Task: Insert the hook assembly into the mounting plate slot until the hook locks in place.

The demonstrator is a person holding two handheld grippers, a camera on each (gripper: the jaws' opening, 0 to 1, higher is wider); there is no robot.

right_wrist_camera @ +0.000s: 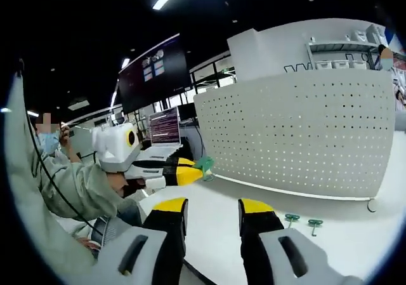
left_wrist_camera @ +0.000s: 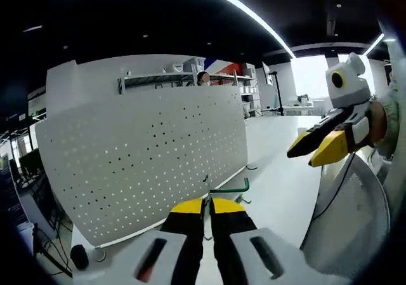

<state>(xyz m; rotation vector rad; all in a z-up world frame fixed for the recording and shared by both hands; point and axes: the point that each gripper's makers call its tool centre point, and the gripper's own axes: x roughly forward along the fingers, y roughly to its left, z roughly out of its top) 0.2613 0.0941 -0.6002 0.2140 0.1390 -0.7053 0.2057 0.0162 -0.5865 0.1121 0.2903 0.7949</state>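
Note:
The white perforated mounting plate (left_wrist_camera: 146, 158) stands upright on the white table, just ahead of my left gripper (left_wrist_camera: 208, 204). That gripper is shut on a thin green wire hook (left_wrist_camera: 228, 188), whose arm sticks out to the right, close to the plate's lower edge. In the right gripper view, the left gripper (right_wrist_camera: 185, 171) comes in from the left with the green hook (right_wrist_camera: 204, 164) at its tips, near the left end of the plate (right_wrist_camera: 298, 139). My right gripper (right_wrist_camera: 212, 207) is open and holds nothing; it hovers (left_wrist_camera: 315, 150) to the right, away from the plate.
Two spare green hooks (right_wrist_camera: 303, 221) lie on the table in front of the plate, and others lie near its right end (left_wrist_camera: 252, 167). A person's sleeve (right_wrist_camera: 63, 183) fills the left. A laptop (right_wrist_camera: 166, 127) and a dark wall screen (right_wrist_camera: 152, 75) stand behind. Shelving (left_wrist_camera: 158, 79) rises behind the plate.

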